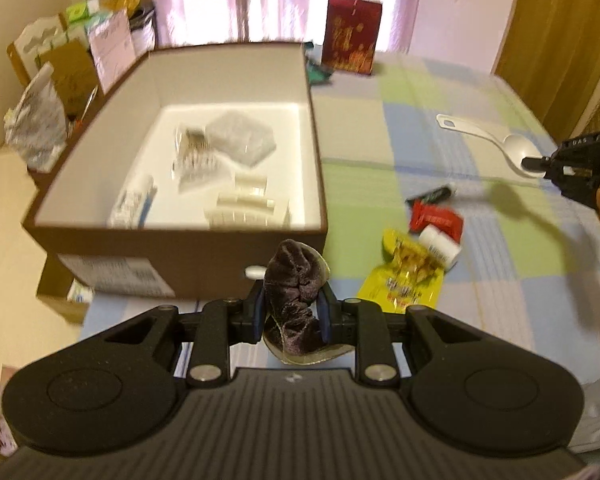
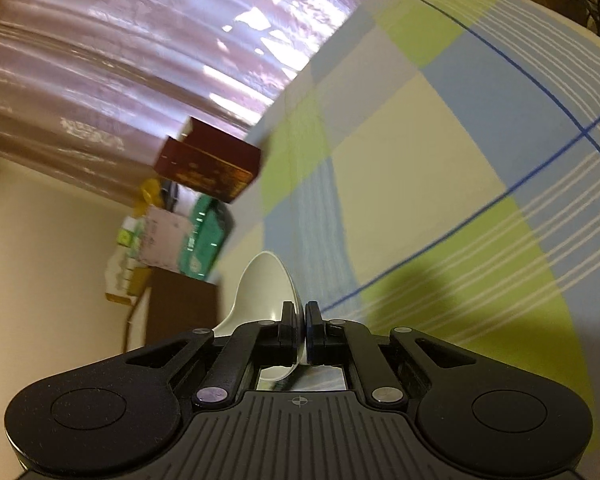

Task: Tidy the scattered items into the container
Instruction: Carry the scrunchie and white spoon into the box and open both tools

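- My left gripper [image 1: 291,312] is clenched on a dark velvety scrunchie [image 1: 296,280]; the cloth bunches up between the pads and spills above and below them.
- I judge the scrunchie soft and light. It squashes rather than slips, so a pinch across the bunched middle should do, and it will likely drop limp when let go.
- Just ahead of that gripper stands the box [image 1: 180,264], its near wall right in front of the fingers. A few packets and white pieces already lie inside.
- Ahead and to the right on the checked cloth [image 1: 400,128] lie a yellow packet [image 1: 404,280], a small white bottle [image 1: 440,246], a red wrapper [image 1: 436,220] and a dark tube [image 1: 430,196], close together.
- My right gripper [image 2: 300,324] is clamped on the bowl edge of a white spoon [image 2: 260,288]. The left view shows its handle pointing away towards the box side.
- The spoon looks stiff, light and glossy, so I judge it slippery. A grip on the thin bowl rim may let it swivel; the handle would be a steadier hold.
- Farthest off, past the box's far corner, a dark red carton [image 1: 352,36] stands upright before the curtain.
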The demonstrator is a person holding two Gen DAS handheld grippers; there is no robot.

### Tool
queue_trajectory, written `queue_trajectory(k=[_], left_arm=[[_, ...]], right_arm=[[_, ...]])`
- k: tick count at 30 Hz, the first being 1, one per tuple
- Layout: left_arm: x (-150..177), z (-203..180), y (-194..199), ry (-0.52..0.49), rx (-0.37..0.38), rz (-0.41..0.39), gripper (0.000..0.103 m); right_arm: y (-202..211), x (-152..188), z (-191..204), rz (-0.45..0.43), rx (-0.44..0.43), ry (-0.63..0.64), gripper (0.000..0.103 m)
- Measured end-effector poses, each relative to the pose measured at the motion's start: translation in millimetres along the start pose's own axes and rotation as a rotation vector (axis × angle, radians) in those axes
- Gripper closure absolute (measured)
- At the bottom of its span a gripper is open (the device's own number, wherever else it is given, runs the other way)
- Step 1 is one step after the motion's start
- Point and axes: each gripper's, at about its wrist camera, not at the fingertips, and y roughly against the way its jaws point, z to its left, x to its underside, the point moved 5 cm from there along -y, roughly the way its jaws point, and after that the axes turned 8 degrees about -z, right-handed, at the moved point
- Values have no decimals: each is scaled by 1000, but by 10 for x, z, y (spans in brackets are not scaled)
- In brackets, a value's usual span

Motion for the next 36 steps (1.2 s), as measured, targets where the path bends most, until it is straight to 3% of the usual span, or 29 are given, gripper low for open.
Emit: queue_trajectory(k=[7, 17, 26, 36], left_arm=[[-377, 251, 204, -10, 2, -98, 82], [-745, 777, 225, -6, -28, -186, 82], [-970, 1090, 19, -13, -11, -202, 82], [-937, 1454, -442, 25, -12, -97, 82]], right_arm=[[-73, 37, 476, 19, -50, 62, 96], [-665, 443, 1594, 73, -179, 244, 97], [-1411, 966, 2518, 128, -203, 606, 97], [-2072, 1409, 2718, 206, -151, 1004, 96]])
